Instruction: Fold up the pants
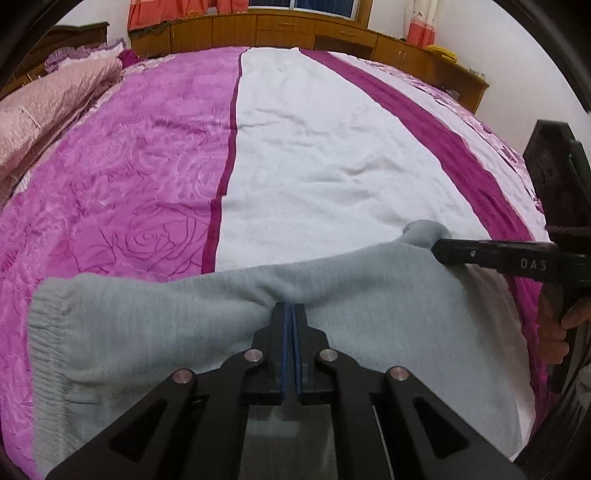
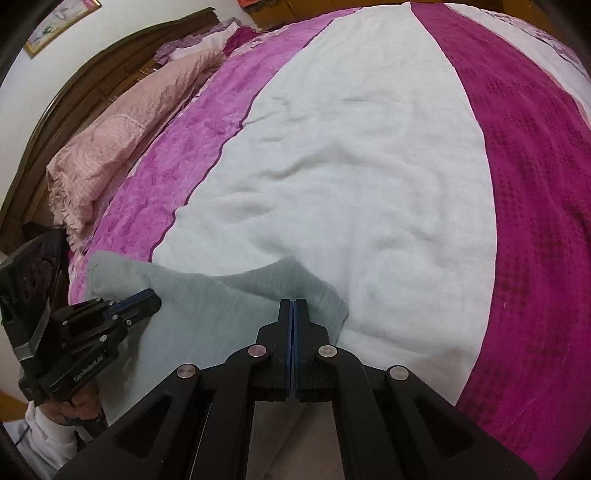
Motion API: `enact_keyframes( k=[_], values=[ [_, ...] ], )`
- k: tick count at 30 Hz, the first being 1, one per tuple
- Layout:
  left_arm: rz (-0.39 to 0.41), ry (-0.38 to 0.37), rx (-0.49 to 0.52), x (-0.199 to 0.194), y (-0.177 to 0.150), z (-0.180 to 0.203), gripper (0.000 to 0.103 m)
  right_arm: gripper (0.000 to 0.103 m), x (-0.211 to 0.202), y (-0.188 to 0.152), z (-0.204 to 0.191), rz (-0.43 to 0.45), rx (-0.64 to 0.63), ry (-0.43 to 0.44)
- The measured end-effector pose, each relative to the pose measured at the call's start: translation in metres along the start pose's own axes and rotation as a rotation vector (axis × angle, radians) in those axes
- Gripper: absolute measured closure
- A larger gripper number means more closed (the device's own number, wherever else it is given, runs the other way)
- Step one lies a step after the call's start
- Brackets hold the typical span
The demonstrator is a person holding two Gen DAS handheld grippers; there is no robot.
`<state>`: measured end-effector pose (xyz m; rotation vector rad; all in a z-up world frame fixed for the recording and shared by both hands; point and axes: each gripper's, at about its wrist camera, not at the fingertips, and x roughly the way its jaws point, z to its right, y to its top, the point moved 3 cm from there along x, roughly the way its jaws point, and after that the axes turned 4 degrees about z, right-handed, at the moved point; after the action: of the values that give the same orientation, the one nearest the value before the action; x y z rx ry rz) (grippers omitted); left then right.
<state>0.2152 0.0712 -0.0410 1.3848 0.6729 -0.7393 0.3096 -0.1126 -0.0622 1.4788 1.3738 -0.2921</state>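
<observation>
The bed (image 1: 295,147) fills both views. Its cover carries a pale pink rose-patterned band on the left, a white band down the centre and a dark magenta band on the right. A wooden cabinet (image 1: 280,33) runs along the far wall, and a pink quilted pillow (image 2: 122,140) lies at the far left by the dark headboard (image 2: 92,77).

The grey pants (image 1: 184,332) lie across the near edge of the bed, mostly on the white and pink bands. The ribbed waistband (image 1: 48,332) sits at the left end. The far edge of the fabric is raised into two peaks.

The left tool (image 1: 291,306) has its jaws together, clamped on a pinch of the pants' far edge near the middle (blue pads meet with the fabric gathered at the tips). The right tool (image 2: 293,302) also has its jaws together, clamped on the right end of the pants, where the cloth forms a raised bunch (image 1: 424,230).

A hand (image 1: 569,325) grips the right tool's handle at the near right.
</observation>
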Motion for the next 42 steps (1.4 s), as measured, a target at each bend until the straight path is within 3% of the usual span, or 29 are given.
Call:
enact_keyframes(
  k=[4, 9, 12, 16, 19, 20, 21, 22, 23, 28, 40, 42],
  values=[
    [-0.011, -0.020, -0.022, -0.013, -0.001, 0.001, 0.101, 0.103, -0.016, -0.004, -0.005, 0.003, 0.009, -0.026],
    [0.010, -0.072, 0.005, -0.047, -0.020, 0.015, 0.101, 0.103, -0.051, -0.045, -0.028, -0.050, -0.034, 0.031],
    [-0.007, -0.076, 0.034, -0.055, -0.038, 0.025, 0.101, 0.103, -0.056, -0.077, -0.045, -0.119, -0.086, 0.070],
    [-0.054, -0.051, 0.051, -0.045, -0.061, 0.031, 0.101, 0.103, -0.043, -0.107, -0.049, -0.219, -0.146, 0.004],
    [-0.044, -0.052, 0.057, -0.051, -0.061, 0.033, 0.101, 0.103, -0.051, -0.098, -0.039, -0.197, -0.067, 0.055],
    [-0.043, -0.061, 0.052, -0.053, -0.059, 0.032, 0.099, 0.099, -0.056, -0.091, -0.031, -0.170, -0.016, 0.079],
    [-0.037, -0.065, 0.047, -0.055, -0.057, 0.032, 0.099, 0.093, -0.059, -0.086, -0.025, -0.150, 0.017, 0.090],
    [-0.030, -0.062, 0.048, -0.057, -0.056, 0.031, 0.098, 0.078, -0.062, -0.081, -0.017, -0.133, 0.050, 0.096],
    [-0.027, -0.058, 0.048, -0.058, -0.055, 0.031, 0.098, 0.071, -0.064, -0.075, -0.006, -0.116, 0.099, 0.106],
    [-0.037, -0.073, 0.026, -0.055, -0.053, 0.027, 0.098, 0.071, -0.043, -0.073, 0.020, -0.141, 0.262, 0.207],
    [-0.045, -0.091, 0.011, -0.047, -0.054, 0.023, 0.097, 0.071, 0.004, -0.050, -0.007, -0.173, 0.213, 0.323],
    [-0.044, -0.091, 0.009, -0.046, -0.053, 0.023, 0.098, 0.078, 0.007, -0.048, -0.007, -0.180, 0.221, 0.335]
  ],
)
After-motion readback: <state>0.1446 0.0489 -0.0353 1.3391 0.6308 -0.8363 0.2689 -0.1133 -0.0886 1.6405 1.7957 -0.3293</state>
